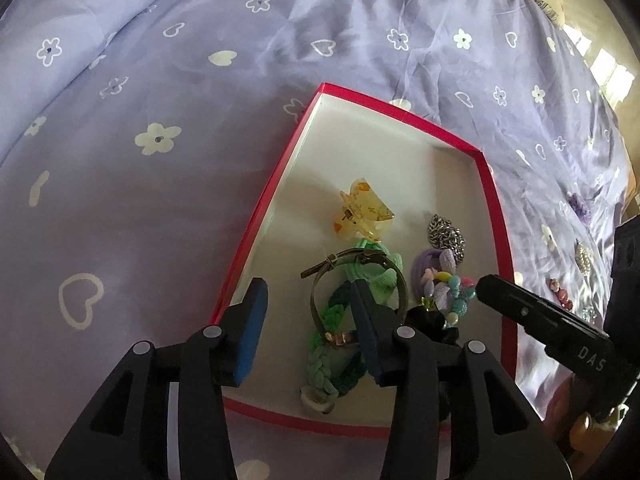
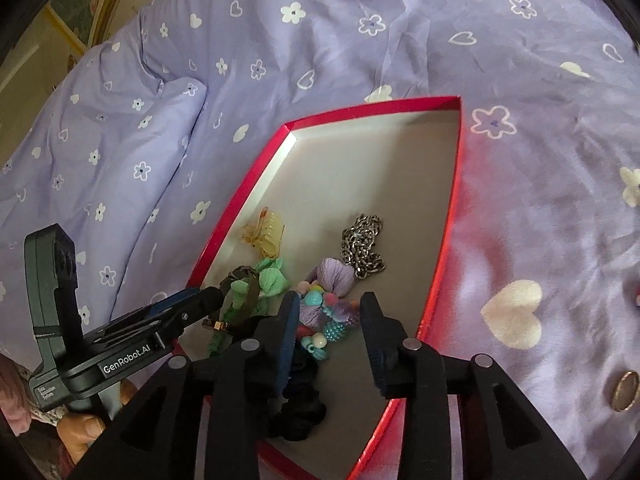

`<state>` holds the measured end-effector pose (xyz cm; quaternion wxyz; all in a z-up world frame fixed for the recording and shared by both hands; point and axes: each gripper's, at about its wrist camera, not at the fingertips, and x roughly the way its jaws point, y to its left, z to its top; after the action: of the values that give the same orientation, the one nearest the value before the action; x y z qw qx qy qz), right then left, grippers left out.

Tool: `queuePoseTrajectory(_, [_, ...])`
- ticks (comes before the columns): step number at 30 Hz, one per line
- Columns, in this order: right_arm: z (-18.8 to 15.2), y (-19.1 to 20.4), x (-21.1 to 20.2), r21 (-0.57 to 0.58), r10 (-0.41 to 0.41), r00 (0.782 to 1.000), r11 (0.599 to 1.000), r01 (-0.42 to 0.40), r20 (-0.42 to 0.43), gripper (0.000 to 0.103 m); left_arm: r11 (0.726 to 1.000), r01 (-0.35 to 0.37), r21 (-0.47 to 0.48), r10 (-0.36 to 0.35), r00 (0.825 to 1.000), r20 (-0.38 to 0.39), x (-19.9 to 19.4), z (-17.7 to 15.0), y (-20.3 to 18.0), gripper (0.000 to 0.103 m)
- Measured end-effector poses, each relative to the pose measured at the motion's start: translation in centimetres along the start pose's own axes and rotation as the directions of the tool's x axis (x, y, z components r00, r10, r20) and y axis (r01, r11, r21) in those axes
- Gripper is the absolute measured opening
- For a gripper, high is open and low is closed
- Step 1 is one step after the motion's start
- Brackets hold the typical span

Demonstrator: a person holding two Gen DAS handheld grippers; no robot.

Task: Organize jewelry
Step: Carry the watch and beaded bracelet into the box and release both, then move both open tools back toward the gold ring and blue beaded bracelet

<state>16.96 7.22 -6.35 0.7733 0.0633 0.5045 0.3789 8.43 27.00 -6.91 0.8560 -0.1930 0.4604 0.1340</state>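
Jewelry sits heaped in the near half of the red box, which lies on the bedspread; the far half of the box floor is bare.

The main risk, as I judge it, is tangling. The strap bracelet, green braid, green flower, purple tie, bead string and black scrunchie overlap near the box's near edge, so pulling one could drag its neighbours out over the low wall. The left gripper has one finger reaching inside the bracelet's loop; drawing back carelessly could hook the strap and tip the pile. The soft bedspread could also let the box shift or tilt under a push. The chain and yellow claw clip lie a little apart toward the middle and look safer. A ring and other small pieces lie loose on the bedspread beyond the box's right edge and could be missed in the folds.

Left gripper: wide, gripping nothing, its right finger at or through the bracelet. Right gripper: also wide, holding nothing, fingers straddling the bead string and scrunchie; whether they touch, I cannot tell.
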Motion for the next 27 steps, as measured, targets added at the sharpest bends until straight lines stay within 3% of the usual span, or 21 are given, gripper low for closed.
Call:
queuePoseTrajectory(5, [0.0,0.3,-1.7,-0.008,0.002,1.0,1.0,-0.001,0.026,0.048,1.0,0.012,-0.012,-0.011,1.0,0.009,-1.2,-0.2,-0.1,0.054])
queuePoseTrajectory(15, [-1.7,-1.0,-7.2,-0.002,-0.018,0.993,1.0,0.019,0.117,0.052,0.999,0.037,-0.019,-0.037,0.998,0.041,-4.1,-1.2,-1.5,0.057])
queuePoseTrajectory(27, [-5.8,-7.8,-15.1,0.122,-0.161,0.968,0.983,0.139,0.191,0.057,0.989,0.114,0.09,-0.117,0.993,0.024,-5.6,-3.3,-8.1,0.064])
